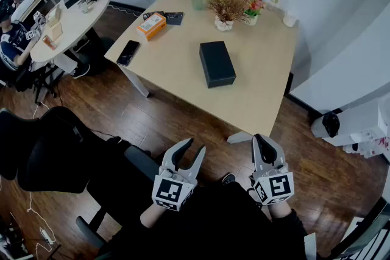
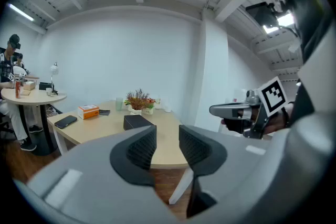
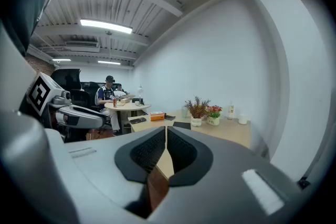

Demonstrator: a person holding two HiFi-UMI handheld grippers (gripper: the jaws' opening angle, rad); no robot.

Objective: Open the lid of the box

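The black box (image 1: 217, 65) lies flat near the middle of the bench (image 1: 259, 100). Its lid (image 1: 214, 55) is down, and bare wood shows on every side of it. That clear margin helps you: you could come at it from the near edge without nudging the flower pots (image 1: 230, 8) behind it, or the orange carton (image 1: 151, 25) and phone (image 1: 128, 52) off to the left.

Both tools are well short of the bench, over the wooden floor (image 1: 183, 125) and close to your body, so the opening has not begun. Your left hand-held gripper (image 1: 194, 147) has its jaws a little apart with nothing between them. In its own view the box (image 2: 137, 122) sits just past the left jaw. Your right hand-held gripper (image 1: 263, 143) has its jaws pressed together, also empty.

Both point roughly level toward the bench, which I read as a ready carry before the reach. You will likely need one tool to steady the base while the other catches the lid's edge, so expect to spread the right jaws first.
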